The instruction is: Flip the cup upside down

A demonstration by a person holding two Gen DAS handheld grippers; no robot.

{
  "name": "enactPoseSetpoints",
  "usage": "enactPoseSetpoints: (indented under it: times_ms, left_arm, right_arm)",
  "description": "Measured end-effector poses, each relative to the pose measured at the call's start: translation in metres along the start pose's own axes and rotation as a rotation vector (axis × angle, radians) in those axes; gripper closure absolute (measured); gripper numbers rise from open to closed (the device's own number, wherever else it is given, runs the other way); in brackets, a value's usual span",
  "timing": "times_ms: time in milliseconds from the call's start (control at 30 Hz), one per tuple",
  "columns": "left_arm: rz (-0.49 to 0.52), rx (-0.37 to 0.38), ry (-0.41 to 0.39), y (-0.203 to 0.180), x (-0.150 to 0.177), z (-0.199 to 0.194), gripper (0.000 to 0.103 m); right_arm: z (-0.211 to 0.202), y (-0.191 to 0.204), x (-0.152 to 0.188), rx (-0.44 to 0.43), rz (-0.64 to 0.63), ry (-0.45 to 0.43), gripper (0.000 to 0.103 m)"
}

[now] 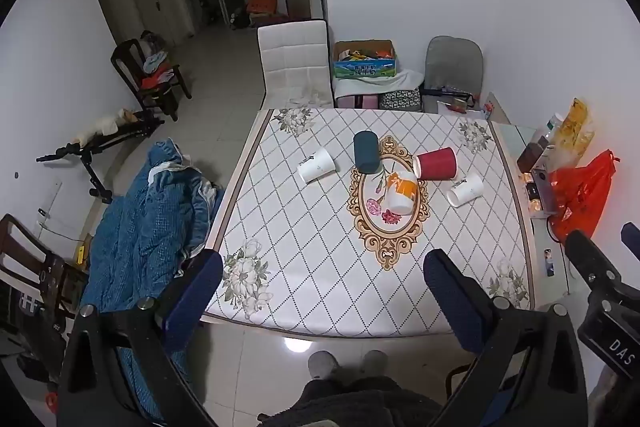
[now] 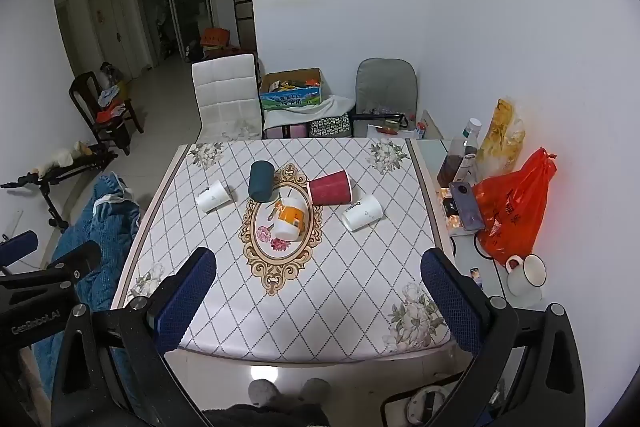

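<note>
Several paper cups lie on their sides on the patterned table: a white cup at the left, a dark teal cup, a red cup, an orange-and-white cup in the middle, and a white cup at the right. My left gripper is open and empty, held above the table's near edge. My right gripper is open and empty, also above the near edge, well short of the cups.
A red plastic bag, bottles, a phone and a white mug stand on the side strip at the right. A white chair, a box and a grey chair are behind the table. A blue quilt lies at the left.
</note>
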State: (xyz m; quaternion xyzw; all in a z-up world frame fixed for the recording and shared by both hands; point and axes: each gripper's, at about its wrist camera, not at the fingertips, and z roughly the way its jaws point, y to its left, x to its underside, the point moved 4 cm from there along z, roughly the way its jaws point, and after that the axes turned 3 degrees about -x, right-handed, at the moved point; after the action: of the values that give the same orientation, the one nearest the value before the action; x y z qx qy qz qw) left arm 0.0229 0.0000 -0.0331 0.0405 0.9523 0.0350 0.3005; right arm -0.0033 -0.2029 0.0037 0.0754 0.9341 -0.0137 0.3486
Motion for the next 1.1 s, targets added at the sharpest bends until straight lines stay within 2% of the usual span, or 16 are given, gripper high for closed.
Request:
enactPoseSetpoints:
  times_ms: [267, 667, 1100]
  left_arm:
    - [-0.003, 0.002, -0.010, -0.007, -0.003, -0.006, 0.000]
    - [0.005, 0.010, -0.012, -0.007, -0.015, -0.011, 0.000]
    - [0.004, 0.007, -0.015, -0.008, -0.015, -0.012, 0.000]
  right_arm:
    - [-0.003, 0.004, 0.005, 0.019, -0.012, -0.007, 0.000]
    - [0.001, -0.006, -0.008, 0.004, 0.004, 0.002, 0.000]
    - [0.002, -0.006, -0.007, 0.005, 0.004, 0.002, 0.000]
